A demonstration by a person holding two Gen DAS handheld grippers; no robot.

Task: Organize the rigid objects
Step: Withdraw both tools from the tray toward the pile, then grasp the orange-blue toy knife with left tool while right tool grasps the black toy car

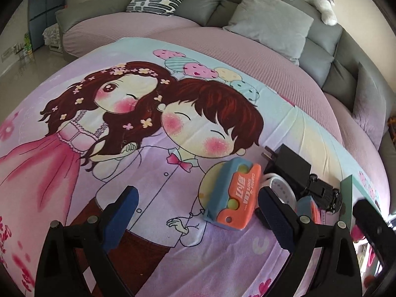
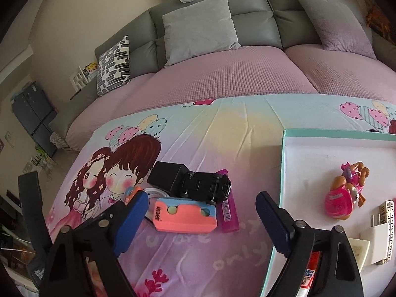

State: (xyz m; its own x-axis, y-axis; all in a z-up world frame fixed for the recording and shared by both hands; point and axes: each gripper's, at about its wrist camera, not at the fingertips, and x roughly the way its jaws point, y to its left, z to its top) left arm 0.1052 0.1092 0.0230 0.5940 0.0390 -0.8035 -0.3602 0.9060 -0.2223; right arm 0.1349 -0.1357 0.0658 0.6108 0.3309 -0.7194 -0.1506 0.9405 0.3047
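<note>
orange-blue toy knife (image 2: 185, 214) lies crosswise just ahead of right gripper (image 2: 201, 219), closer than left gripper (image 1: 198, 212); both wide open, holding nothing.

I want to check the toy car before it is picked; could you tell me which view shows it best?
The right wrist view: the black toy car lies upside down, whole, wheels up, on the adapter. The left wrist view shows it small at the edge.

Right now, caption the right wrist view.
Open right gripper above toy pile beside teal-rimmed tray on cartoon blanket.
</note>
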